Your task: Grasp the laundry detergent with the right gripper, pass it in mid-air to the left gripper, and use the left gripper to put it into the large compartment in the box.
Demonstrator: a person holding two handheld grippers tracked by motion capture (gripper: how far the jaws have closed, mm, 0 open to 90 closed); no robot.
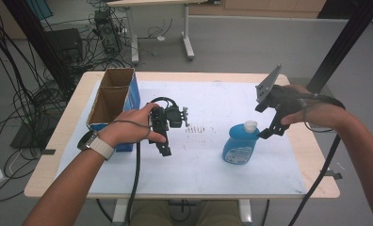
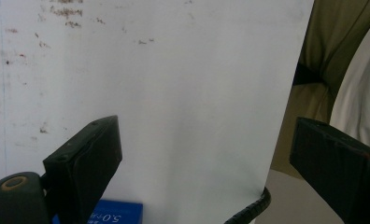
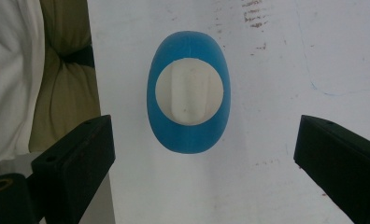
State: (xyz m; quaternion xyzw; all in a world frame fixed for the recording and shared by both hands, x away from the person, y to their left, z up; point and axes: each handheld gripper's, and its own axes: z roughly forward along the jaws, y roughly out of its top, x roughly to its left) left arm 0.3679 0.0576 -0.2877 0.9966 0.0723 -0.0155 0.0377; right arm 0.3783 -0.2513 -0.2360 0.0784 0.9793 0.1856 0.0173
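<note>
A blue bottle (image 1: 240,147) with a white cap (image 1: 250,125) stands upright on the white sheet, right of centre. My right gripper (image 1: 274,129) hangs open just right of the cap and above it. The right gripper view looks straight down on the bottle (image 3: 188,140) and its cap (image 3: 188,93); the gripper (image 3: 204,172) has its jaws wide apart and nothing between them. My left gripper (image 1: 166,149) is held over the sheet left of centre, jaws pointing down toward the table's near side. In the left gripper view it (image 2: 204,172) is open and empty above bare sheet.
A cardboard box (image 1: 133,94) with blue sides, its top open, stands at the table's left; its blue printed edge (image 2: 108,215) shows by the left jaw. The white sheet (image 1: 198,165) covers most of the table. Cables litter the floor at left. A black post rises at the far right.
</note>
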